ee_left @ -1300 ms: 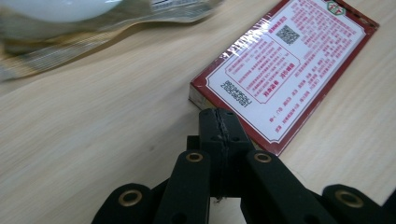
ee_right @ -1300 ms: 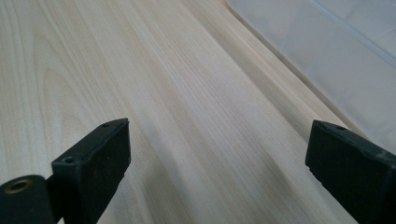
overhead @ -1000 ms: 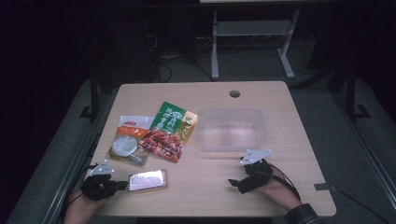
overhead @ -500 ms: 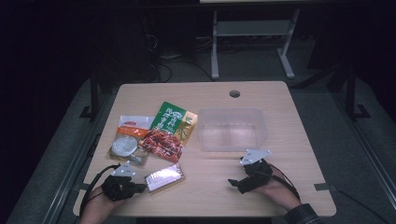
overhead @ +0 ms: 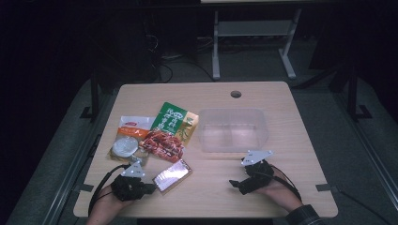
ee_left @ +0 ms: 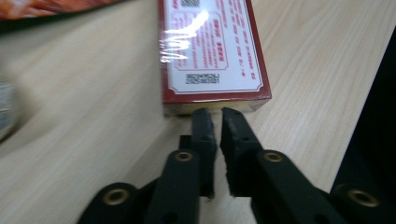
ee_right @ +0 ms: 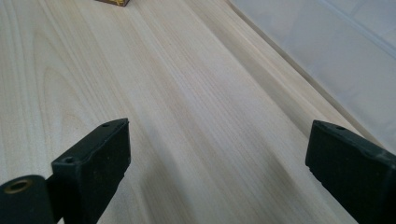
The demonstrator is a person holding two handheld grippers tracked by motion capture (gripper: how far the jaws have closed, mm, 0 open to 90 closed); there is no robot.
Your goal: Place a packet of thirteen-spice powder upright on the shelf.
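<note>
My left fingers [ee_left: 205,135] are pressed nearly together, just a thin slit between the two black pads, with nothing caught in it. Their tips sit right at the near end of the red box [ee_left: 210,51], touching or a hair short of it; I cannot tell which. The box lies flat on the wooden table [ee_left: 93,121], shiny wrap catching the light, white label with a printed code facing up. From above, my left gripper [overhead: 148,188] is low at the table's front left, the red box [overhead: 172,176] angled away just beside it.

My right gripper [ee_right: 219,158] has its jaws spread wide, bare wood between them, nothing held. At the upper right of that gripper's view runs the wall of the clear plastic bin [ee_right: 336,56]. From above, the right gripper [overhead: 239,183] rests at the front right, the clear bin [overhead: 233,129] just beyond it.

Behind the box lies a cluster: a green packet [overhead: 171,119], a red snack packet [overhead: 163,144], an orange-and-white packet [overhead: 133,126], and a small round tub [overhead: 124,146], overlapping or touching.
</note>
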